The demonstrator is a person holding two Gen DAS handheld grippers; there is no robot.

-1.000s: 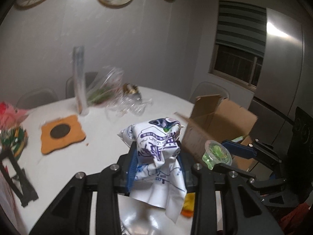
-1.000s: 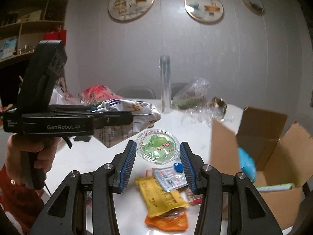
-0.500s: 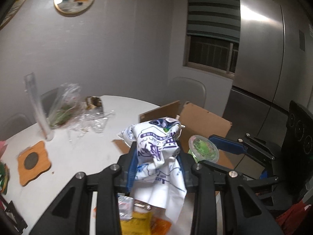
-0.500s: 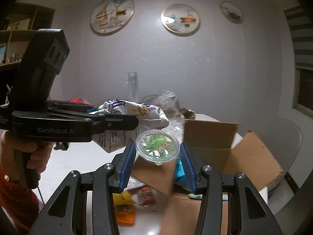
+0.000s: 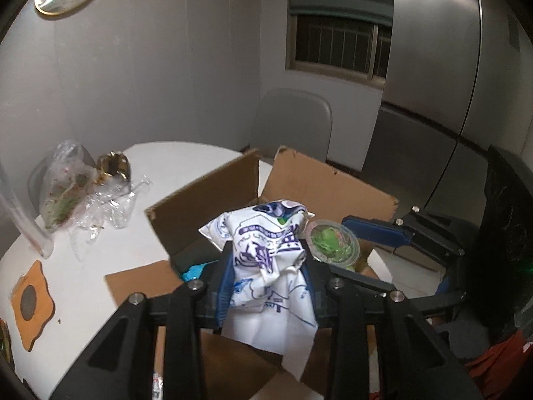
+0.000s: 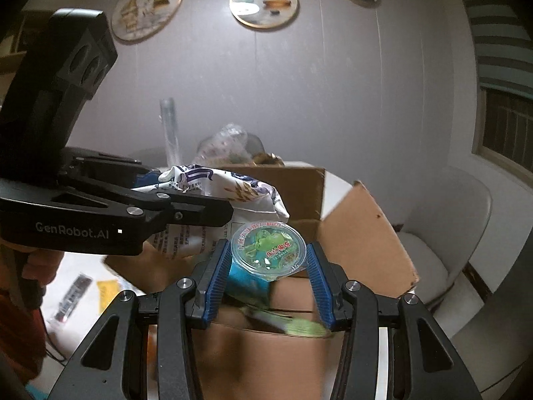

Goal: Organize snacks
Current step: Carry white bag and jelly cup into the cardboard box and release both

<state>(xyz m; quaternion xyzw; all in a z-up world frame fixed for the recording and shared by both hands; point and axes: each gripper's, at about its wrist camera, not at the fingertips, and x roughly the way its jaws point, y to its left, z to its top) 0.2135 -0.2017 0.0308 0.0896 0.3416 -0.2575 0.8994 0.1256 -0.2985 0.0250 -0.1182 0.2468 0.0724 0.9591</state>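
My left gripper (image 5: 266, 266) is shut on a white snack bag with purple print (image 5: 266, 260) and holds it above the open cardboard box (image 5: 319, 183). My right gripper (image 6: 268, 263) is shut on a clear jelly cup with a green filling (image 6: 268, 246), also above the box (image 6: 359, 233). The two grippers hang side by side: the cup (image 5: 333, 241) shows just right of the bag in the left wrist view, and the bag (image 6: 216, 193) shows left of the cup in the right wrist view. Blue and green packets lie inside the box (image 6: 246, 283).
The box stands on a white round table (image 5: 173, 163). A crumpled clear plastic bag (image 5: 76, 190), a clear tube (image 5: 23, 220) and an orange coaster (image 5: 31, 303) lie on the table's left part. Loose snack packets (image 6: 73, 296) lie left of the box. Grey chairs (image 5: 293, 126) stand behind.
Both grippers have swung to the right with their loads, from above the loose packets on the table to above the open box.
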